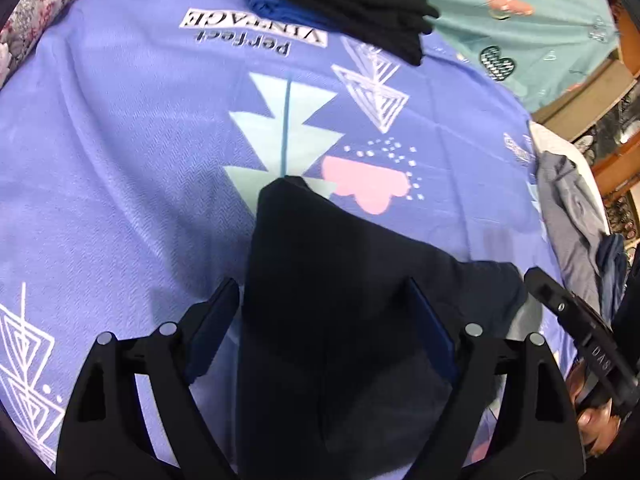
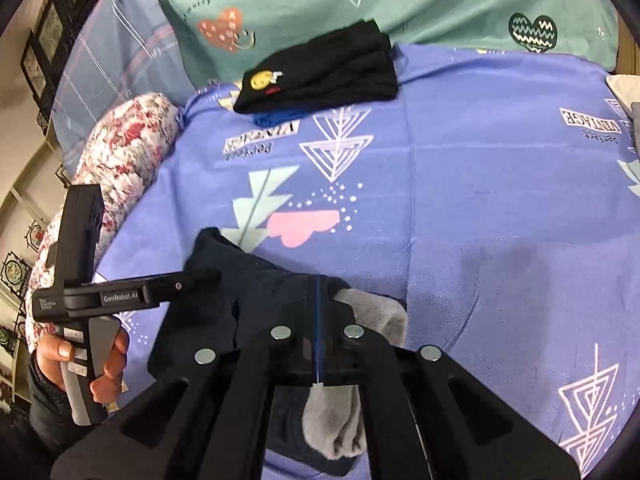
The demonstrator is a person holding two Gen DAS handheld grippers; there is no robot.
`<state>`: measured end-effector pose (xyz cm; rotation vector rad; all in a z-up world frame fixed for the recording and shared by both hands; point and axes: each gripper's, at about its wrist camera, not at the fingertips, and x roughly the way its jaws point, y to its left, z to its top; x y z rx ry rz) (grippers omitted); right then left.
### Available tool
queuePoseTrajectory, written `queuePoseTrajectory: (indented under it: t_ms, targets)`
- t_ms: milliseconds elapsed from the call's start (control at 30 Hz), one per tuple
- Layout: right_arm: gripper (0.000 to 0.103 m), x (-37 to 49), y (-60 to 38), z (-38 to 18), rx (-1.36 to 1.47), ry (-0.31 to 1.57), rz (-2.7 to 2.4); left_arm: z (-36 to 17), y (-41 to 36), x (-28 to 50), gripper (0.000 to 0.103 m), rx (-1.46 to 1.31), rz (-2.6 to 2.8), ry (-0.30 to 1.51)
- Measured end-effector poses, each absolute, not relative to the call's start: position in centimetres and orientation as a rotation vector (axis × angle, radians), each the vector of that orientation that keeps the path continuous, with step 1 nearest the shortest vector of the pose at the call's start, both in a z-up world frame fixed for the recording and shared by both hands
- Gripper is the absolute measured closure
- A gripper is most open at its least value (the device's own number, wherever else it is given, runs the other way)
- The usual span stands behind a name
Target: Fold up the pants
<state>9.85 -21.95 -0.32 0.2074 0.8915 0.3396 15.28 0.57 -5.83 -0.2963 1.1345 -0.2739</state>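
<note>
On the purple printed bedsheet (image 1: 120, 168) we find the dark navy pants (image 1: 340, 280) lying near the front edge, a bunched heap whose far end tapers to a rounded point touching the pale green tree print and just beside the pink cloud print. In the left wrist view, our left gripper (image 1: 320, 328) stands with its fingers spread wide, one on each side of the dark cloth, which runs up between them; we see no pinch on the fabric. In the right wrist view, our right gripper (image 2: 318, 332) has its fingers pressed together on the pants' near portion, where a grey lining (image 2: 372, 312) shows beside and beneath the closed tips. The same view shows the left hand (image 2: 100, 360) wrapped around its tool's handle at the left, with that tool's finger reaching over the pants' left part. Far across the sheet sits a stack of folded black garments (image 2: 320, 72) with a blue piece (image 2: 276, 117) under it, well apart from the pants. A floral pillow (image 2: 128, 140) lies along the sheet's left side, a teal heart-printed cover (image 2: 320, 0) lies beyond the stack, and a grey garment (image 1: 572, 208) hangs crumpled at the right edge in the left wrist view.
</note>
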Motion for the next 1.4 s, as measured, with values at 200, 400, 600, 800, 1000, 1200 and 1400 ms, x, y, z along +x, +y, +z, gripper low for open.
queuePoseTrajectory:
  t_ms: [200, 400, 600, 800, 1000, 1200, 1400]
  targets:
    - [0.102, 10.8, -24.2, -3.9, 0.185, 0.983, 0.197, -7.7, 0.2, 16.1, 0.013, -0.288, -0.274, 1.172]
    - [0.098, 6.4, -24.3, -0.2, 0.233, 0.864, 0.299, -6.0, 0.3, 14.1, 0.015, -0.284, -0.261, 1.142]
    - [0.092, 3.7, -21.6, -1.7, 0.165, 0.940, 0.420, -6.2, 0.1, 12.6, 0.015, -0.274, -0.266, 1.158]
    - [0.092, 3.9, -22.3, -4.0, 0.206, 0.998, 0.397, -6.5, 0.0, 11.8, 0.015, -0.264, -0.262, 1.162]
    - [0.080, 2.3, -21.9, -2.9, 0.179, 0.983, 0.455, -6.2, 0.1, 10.8, 0.015, -0.262, -0.263, 1.153]
    - [0.078, 1.6, -21.8, -3.8, 0.187, 0.998, 0.452, -6.7, -0.2, 10.2, 0.015, -0.244, -0.262, 1.159]
    - [0.056, 0.8, -23.6, -1.1, 0.291, 0.928, 0.495, -5.7, 0.5, 9.3, 0.014, -0.262, -0.299, 1.168]
